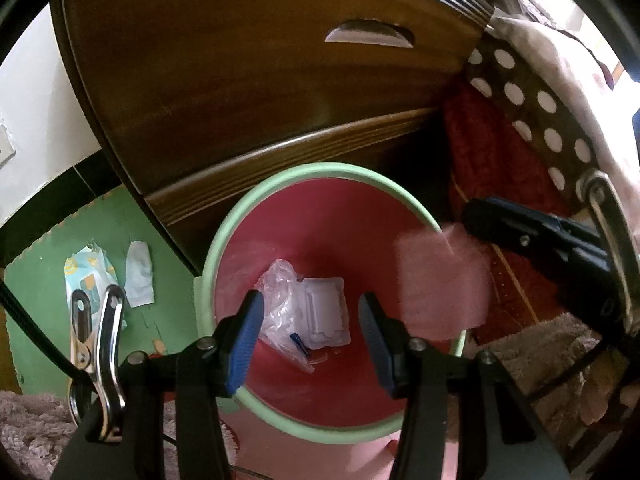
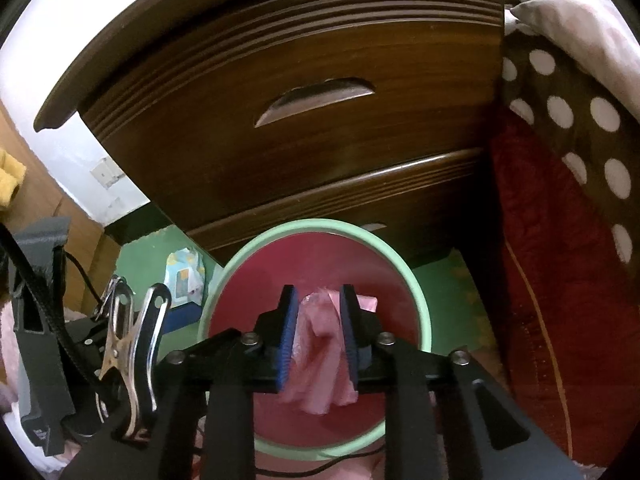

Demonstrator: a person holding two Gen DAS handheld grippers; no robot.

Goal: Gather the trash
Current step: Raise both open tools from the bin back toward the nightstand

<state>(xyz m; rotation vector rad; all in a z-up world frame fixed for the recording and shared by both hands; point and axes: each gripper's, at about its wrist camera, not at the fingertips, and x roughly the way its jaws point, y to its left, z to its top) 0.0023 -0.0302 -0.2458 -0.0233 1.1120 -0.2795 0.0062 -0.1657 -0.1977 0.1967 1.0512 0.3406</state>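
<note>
There, a crumpled pink wrapper (image 2: 320, 356) sat pinched between the pads of the right tool (image 2: 319, 344), hanging over the green-rimmed bin (image 2: 224, 280). The left tool (image 1: 310, 338) hovered spread wide and empty above clear plastic packaging (image 1: 304, 312) in the bin's bottom. Two more wrappers (image 1: 112, 276) lay on the green floor mat (image 1: 36, 312) beside a dark wooden drawer chest (image 1: 240, 92).

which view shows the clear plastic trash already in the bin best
The left wrist view: the clear plastic trash lies on the bin floor between the open left gripper jaws. In the right wrist view, the pink wrapper hides it.
</note>
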